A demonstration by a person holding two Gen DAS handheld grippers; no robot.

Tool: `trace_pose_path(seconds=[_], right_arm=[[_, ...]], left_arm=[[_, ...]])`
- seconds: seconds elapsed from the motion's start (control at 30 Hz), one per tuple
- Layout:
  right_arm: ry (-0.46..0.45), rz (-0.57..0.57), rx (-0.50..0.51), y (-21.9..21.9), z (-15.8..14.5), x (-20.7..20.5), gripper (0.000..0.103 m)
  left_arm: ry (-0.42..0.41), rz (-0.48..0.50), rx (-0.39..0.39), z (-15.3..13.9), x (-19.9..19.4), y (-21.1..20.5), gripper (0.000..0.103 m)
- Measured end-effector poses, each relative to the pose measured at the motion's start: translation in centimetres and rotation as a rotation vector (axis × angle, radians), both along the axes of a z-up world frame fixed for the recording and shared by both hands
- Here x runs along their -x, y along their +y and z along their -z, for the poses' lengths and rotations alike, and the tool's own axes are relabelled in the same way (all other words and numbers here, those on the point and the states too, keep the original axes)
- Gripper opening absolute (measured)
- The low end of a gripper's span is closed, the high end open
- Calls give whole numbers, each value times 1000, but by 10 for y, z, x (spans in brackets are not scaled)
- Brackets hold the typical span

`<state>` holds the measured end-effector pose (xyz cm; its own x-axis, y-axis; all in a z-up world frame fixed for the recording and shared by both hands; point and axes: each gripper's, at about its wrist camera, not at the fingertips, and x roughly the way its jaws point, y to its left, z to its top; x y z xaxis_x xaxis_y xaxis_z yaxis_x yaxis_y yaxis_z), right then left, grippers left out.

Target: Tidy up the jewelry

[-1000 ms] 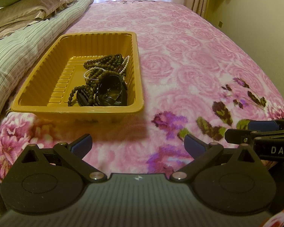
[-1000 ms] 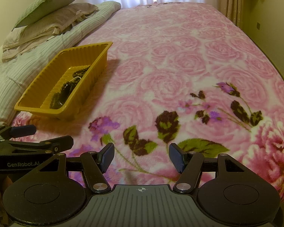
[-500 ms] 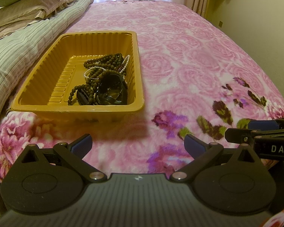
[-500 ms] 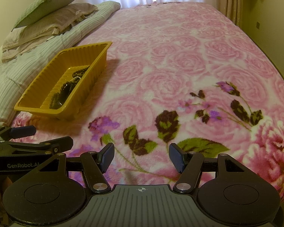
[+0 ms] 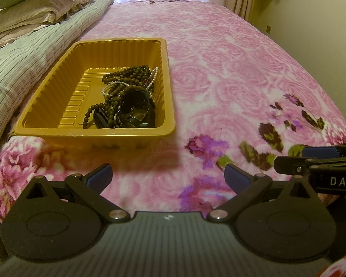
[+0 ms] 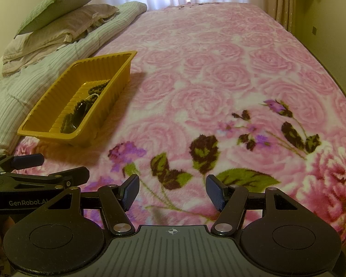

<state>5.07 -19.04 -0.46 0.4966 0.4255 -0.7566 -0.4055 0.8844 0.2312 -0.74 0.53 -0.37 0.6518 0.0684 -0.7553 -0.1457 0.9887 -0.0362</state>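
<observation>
White lettering "GenRobot.AI" is read on the left gripper (image 6: 27, 170), "DAS" on the right gripper (image 5: 320, 159); both are held apart, empty. One yellow tray (image 5: 57, 129) is counted.

Both grippers are just hanging side by side, pointed forward and tilted down a fair bit. The left gripper (image 5: 168, 175) has its jaws spread wide, blue pads (image 5: 100, 173) well apart with nothing between them. The right gripper (image 6: 173, 192) is parted too, a bit narrower, and it's not holding anything either. Each one pokes into the edge of the other's camera view, so they're close together, not touching as far as I can tell.
</observation>
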Motion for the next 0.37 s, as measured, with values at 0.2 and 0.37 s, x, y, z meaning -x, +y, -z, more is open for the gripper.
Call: trace_pose_path(seconds=[0.2,0.37], right_arm=[[0,0,0,0,0,0,64],[0,0,-1,0,0,0,64]], left_arm=[[-4,-2,4,1,2,0,103],[-18,6,10,1,4,0,103]])
